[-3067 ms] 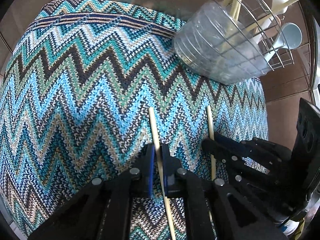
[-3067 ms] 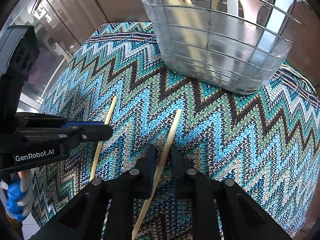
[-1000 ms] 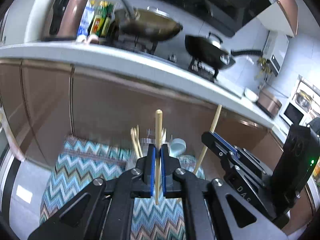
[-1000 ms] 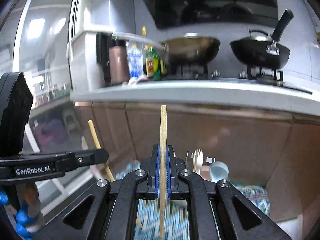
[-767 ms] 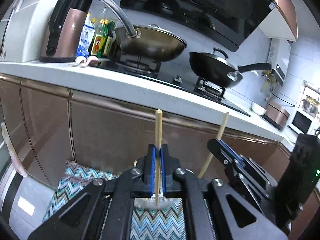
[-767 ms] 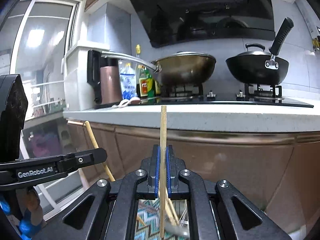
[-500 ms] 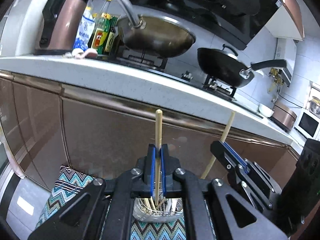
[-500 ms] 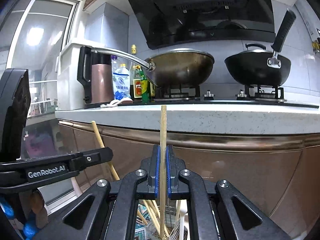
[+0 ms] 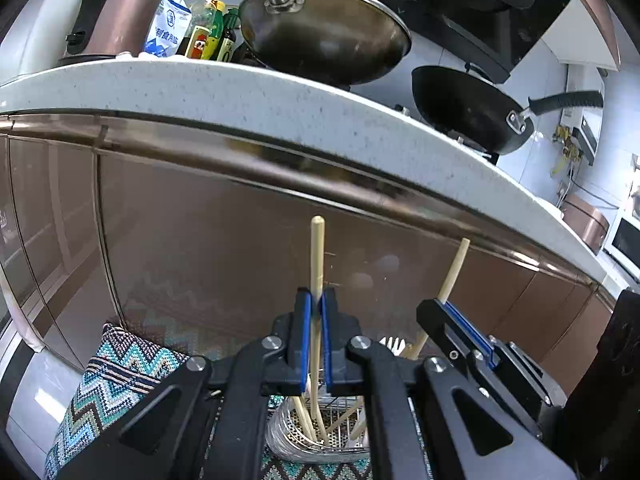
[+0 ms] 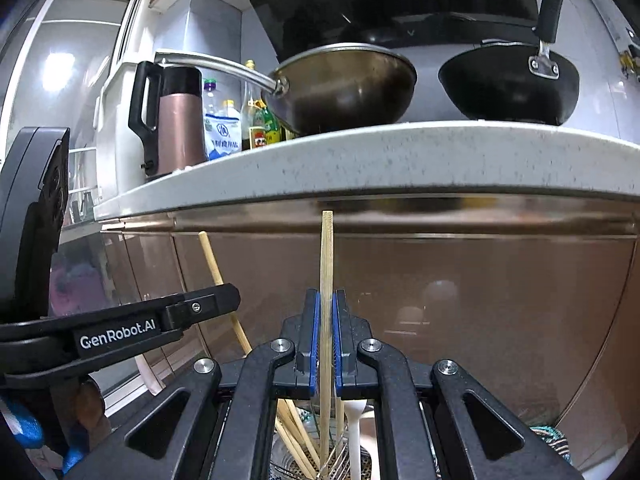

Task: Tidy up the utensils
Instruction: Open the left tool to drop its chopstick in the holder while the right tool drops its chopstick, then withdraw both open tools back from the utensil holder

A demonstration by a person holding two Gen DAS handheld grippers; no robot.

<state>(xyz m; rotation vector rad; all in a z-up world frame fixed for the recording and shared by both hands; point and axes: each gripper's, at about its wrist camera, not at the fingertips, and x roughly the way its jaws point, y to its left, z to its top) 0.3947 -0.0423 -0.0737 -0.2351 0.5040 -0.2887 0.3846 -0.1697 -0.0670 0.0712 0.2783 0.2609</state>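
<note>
My left gripper (image 9: pixel 316 304) is shut on a wooden chopstick (image 9: pixel 317 256) held upright, its lower end reaching into the wire utensil basket (image 9: pixel 320 440) below. My right gripper (image 10: pixel 326 304) is shut on a second chopstick (image 10: pixel 327 256), also upright, its lower end in the same basket (image 10: pixel 308 468) among several chopsticks and a white plastic utensil (image 10: pixel 354 432). The right gripper with its chopstick (image 9: pixel 452 272) shows at right in the left wrist view. The left gripper with its chopstick (image 10: pixel 216 268) shows at left in the right wrist view.
The basket stands on a zigzag-patterned cloth (image 9: pixel 116 384) in front of brown cabinet doors (image 9: pixel 200 248). Above is a speckled countertop (image 10: pixel 400 160) with a wok (image 10: pixel 344 88), a black pan (image 10: pixel 508 84), a kettle (image 10: pixel 176 120) and bottles.
Both grippers have tilted and lowered the chopsticks from above toward the basket; the chopstick ends now reach into it. Both stay shut on their chopsticks.
</note>
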